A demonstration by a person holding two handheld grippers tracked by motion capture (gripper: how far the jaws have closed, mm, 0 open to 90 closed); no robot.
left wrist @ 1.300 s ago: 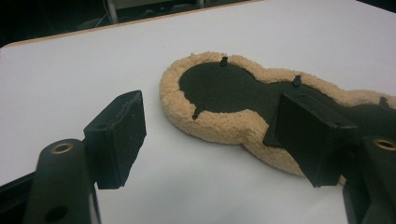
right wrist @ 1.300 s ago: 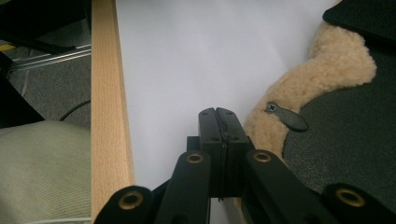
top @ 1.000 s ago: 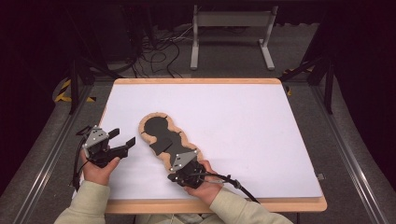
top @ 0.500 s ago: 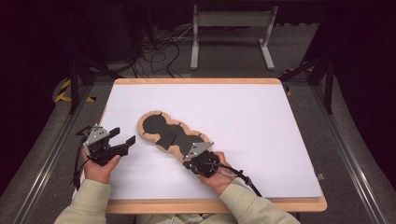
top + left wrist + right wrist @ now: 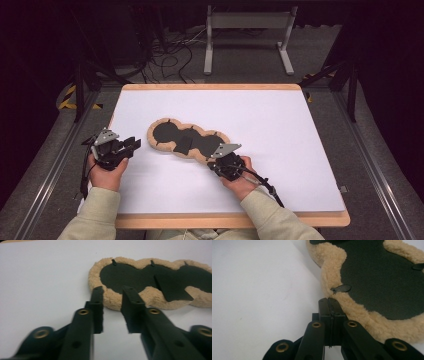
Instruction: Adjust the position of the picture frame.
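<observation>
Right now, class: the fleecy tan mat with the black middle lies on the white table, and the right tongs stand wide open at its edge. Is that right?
Not quite. The fleecy mat does lie on the white table, but the right tongs are shut, jaws pressed together at the mat's edge with nothing visibly between them. The right gripper view shows it.

We are seeing a lobed pad of tan fleecy fabric with a flat black centre [image 5: 187, 141] lying on the plain white, wood-edged surface [image 5: 280, 130]; both black tools, left [image 5: 131, 145] and right [image 5: 216, 161], are showing brass-coloured rivets.

Left gripper [image 5: 131, 145] held level, its fingers just closing to a narrow gap; right gripper [image 5: 329, 301] fingers pressed together.
</observation>
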